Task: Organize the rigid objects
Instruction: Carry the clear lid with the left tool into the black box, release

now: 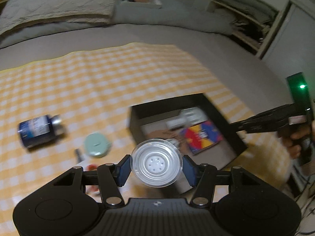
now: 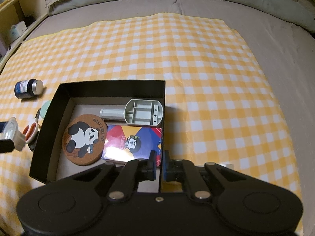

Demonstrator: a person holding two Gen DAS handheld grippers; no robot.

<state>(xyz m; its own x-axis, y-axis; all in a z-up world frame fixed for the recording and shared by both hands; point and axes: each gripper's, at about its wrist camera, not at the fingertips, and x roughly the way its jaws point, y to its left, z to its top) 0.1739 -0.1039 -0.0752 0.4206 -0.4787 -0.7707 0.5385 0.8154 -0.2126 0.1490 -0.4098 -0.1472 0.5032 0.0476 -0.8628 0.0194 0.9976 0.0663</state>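
A: The left gripper point(image 1: 157, 165) is squeezing a clear round jar point(image 1: 157, 165) between its blue pads point(image 1: 123, 170), holding it in the air short of the box point(image 1: 135, 123). It's gripping smooth curved plastic, so I'd judge a slip is the main risk if the hand is tilting or swinging fast; the view is blurring, which hints at speed.

A: And the right gripper point(image 2: 159, 162)?

B: It's pinching the box's near right wall point(image 2: 159, 177), jaws nearly closed on that thin card edge. That is steadying the box on the checked cloth point(image 2: 196, 68), which is lying on a bed, not a tabletop. The soft bed could be letting the box tip if the right hand is pulling up.

A: What's filling the box?

B: A panda coaster point(image 2: 84, 139) at left, a coloured card pack point(image 2: 133, 143) beside it, and a grey scoop-like tool point(image 2: 135, 114) along the far wall. Free floor is showing only at the near left and a strip at the far left, so the jar could be landing on the coaster and rolling.

A: Anything outside?

B: A dark bottle point(image 1: 39, 130) is lying on its side, a mint lid point(image 1: 97, 144) sits nearer, and scissors point(image 2: 31, 131) are just beside the box's left wall. Lowering the jar carelessly could be knocking that wall.
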